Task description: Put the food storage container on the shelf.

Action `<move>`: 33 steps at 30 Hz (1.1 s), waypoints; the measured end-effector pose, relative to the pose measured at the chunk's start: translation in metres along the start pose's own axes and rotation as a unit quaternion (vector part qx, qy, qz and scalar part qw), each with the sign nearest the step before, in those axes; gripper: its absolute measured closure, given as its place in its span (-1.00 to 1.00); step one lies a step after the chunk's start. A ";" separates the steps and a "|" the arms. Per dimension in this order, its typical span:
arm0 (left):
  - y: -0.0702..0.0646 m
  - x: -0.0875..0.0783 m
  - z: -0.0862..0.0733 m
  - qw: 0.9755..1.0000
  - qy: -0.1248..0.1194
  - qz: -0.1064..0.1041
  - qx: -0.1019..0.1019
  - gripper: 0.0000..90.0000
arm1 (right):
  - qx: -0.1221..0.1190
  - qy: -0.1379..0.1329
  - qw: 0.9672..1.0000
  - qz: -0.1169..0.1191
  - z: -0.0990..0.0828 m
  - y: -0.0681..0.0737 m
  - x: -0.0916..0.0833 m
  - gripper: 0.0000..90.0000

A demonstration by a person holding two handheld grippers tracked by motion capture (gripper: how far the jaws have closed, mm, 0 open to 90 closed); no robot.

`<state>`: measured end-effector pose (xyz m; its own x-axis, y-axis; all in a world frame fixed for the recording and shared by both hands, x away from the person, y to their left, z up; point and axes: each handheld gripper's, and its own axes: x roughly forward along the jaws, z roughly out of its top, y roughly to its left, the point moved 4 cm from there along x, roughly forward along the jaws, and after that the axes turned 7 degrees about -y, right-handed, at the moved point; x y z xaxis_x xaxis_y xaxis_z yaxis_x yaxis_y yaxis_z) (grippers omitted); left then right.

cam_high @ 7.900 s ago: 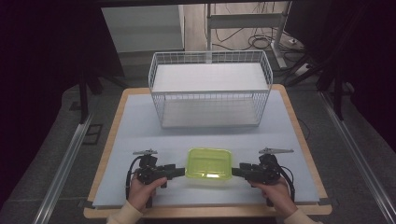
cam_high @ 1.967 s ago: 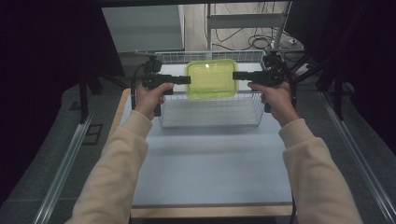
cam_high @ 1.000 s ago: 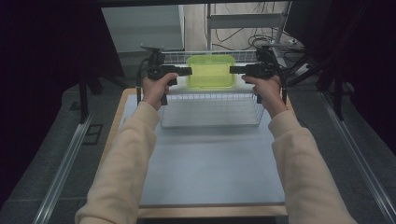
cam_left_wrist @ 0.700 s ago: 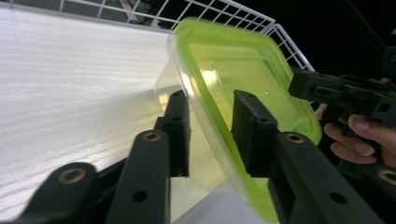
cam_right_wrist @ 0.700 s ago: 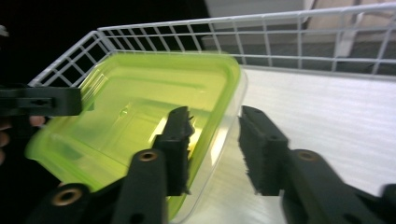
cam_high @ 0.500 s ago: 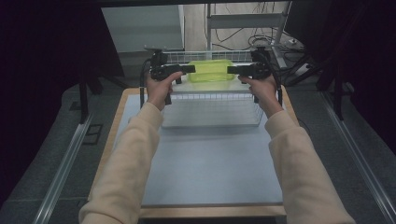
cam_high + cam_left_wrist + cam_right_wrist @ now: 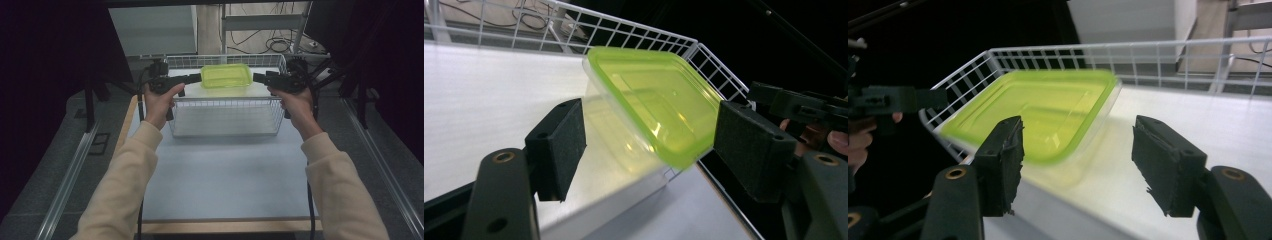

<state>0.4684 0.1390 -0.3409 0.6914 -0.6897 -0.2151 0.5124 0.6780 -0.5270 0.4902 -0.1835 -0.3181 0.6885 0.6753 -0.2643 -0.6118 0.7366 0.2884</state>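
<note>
A clear container with a lime-green lid (image 7: 226,76) is in the far part of the white wire basket (image 7: 225,107), tilted and blurred in the gripper views. My left gripper (image 7: 192,78) is just off its left end and my right gripper (image 7: 260,78) just off its right end. Both pairs of jaws have just been opening and stand wide. In the left gripper view the container (image 7: 649,95) lies ahead of my left gripper (image 7: 651,150), free of both pads. In the right gripper view the container (image 7: 1033,115) lies beyond my right gripper (image 7: 1083,162), also untouched.
The basket's wire walls (image 7: 634,32) rise around the container. The basket stands at the far end of a pale blue mat (image 7: 225,170) on a wood-edged table. Metal rails (image 7: 70,175) run along both sides, and cables lie on the floor behind.
Both grippers carried the container from the table's near edge up over the basket. In the last half second they let go of it and drew slightly apart.
</note>
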 end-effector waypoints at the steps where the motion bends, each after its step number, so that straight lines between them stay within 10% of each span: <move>1: -0.002 -0.005 -0.003 1.000 0.000 0.000 0.002 -0.38 | -0.004 0.001 1.000 0.008 -0.003 0.002 -0.005 -0.17; 14: -0.021 -0.055 -0.078 0.998 0.026 -0.025 0.052 -0.40 | -0.053 0.015 0.997 0.057 -0.067 0.016 -0.055 -0.19; 33: -0.014 -0.076 -0.196 0.993 0.083 -0.029 0.079 -0.40 | -0.053 0.061 0.993 0.090 -0.184 0.016 -0.085 -0.24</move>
<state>0.3086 0.1326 -0.4783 0.5719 -0.7521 -0.3276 0.6312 0.6585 -0.4099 0.3499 -0.2222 -0.4600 0.5156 0.7910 -0.3292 -0.7627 0.5988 0.2444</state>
